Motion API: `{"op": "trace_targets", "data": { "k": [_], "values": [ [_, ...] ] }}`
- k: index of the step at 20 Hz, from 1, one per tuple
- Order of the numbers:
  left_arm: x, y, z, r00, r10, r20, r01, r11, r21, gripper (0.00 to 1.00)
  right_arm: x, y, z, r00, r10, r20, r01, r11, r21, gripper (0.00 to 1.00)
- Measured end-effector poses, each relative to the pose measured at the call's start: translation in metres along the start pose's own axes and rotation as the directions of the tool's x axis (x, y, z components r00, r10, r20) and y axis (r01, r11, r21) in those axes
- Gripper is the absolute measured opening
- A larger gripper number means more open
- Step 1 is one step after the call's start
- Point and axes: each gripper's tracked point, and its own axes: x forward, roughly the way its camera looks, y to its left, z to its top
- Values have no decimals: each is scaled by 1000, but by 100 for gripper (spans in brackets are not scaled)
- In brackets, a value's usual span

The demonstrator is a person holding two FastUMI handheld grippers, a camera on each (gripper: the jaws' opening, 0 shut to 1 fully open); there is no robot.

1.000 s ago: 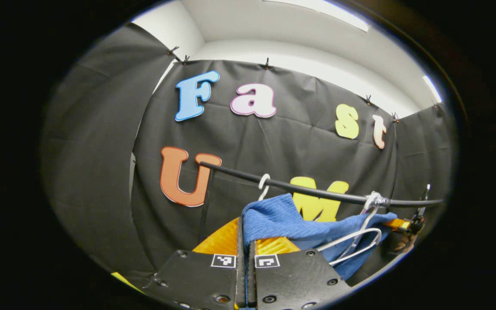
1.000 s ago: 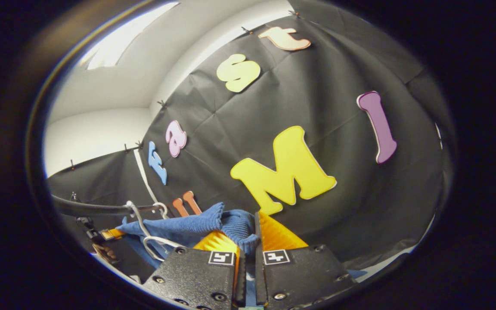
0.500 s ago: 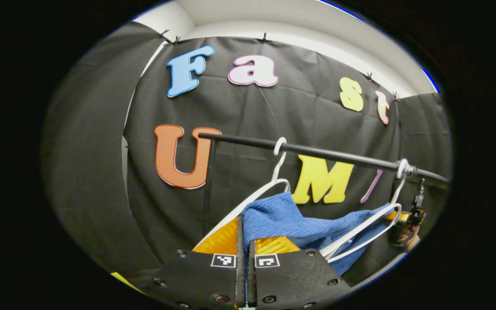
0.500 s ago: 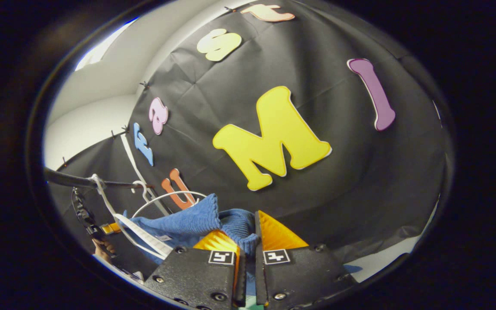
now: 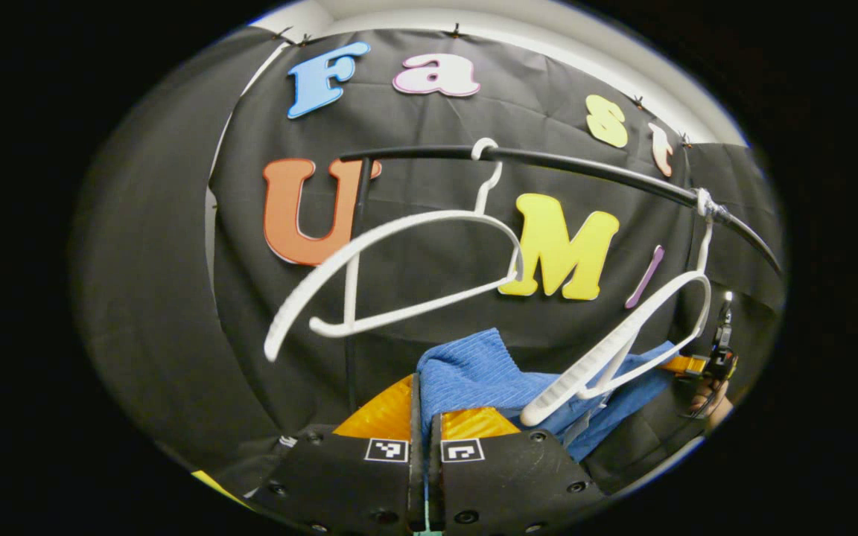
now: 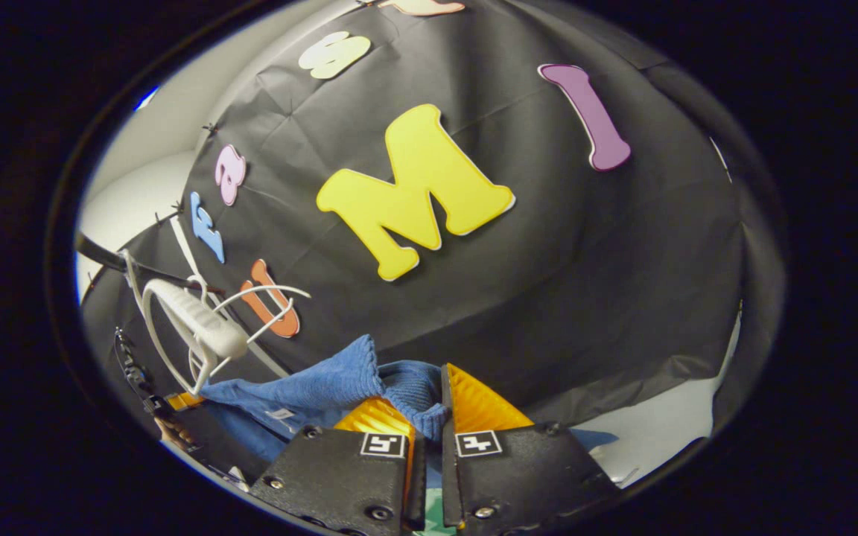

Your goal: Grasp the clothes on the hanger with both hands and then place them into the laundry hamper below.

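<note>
Left gripper view: left claw clamped on blue garment, which lies below both white hangers on the rail. Right claw clamped on the garment's other end.

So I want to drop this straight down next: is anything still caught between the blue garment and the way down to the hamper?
Possibly. In the left gripper view, the right-hand white hanger overlaps the blue garment; I cannot tell if it touches. The other hanger hangs clear above on the rail. Both hand-held grippers, left and right, pinch the garment. The hamper isn't visible.
</note>
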Motion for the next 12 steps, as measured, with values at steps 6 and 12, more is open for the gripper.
{"op": "trace_targets", "data": {
  "k": [6,12],
  "values": [
    [-29,0,-37,1000,12,-28,-13,1000,-22,2,-38,-3,-55,998,-59,-28,59,998,-20,12],
    [-68,-29,-58,998,-53,-25,54,999,2,2,-74,44,-103,998,-25,-54,21,997,-78,11]
  ]
}}
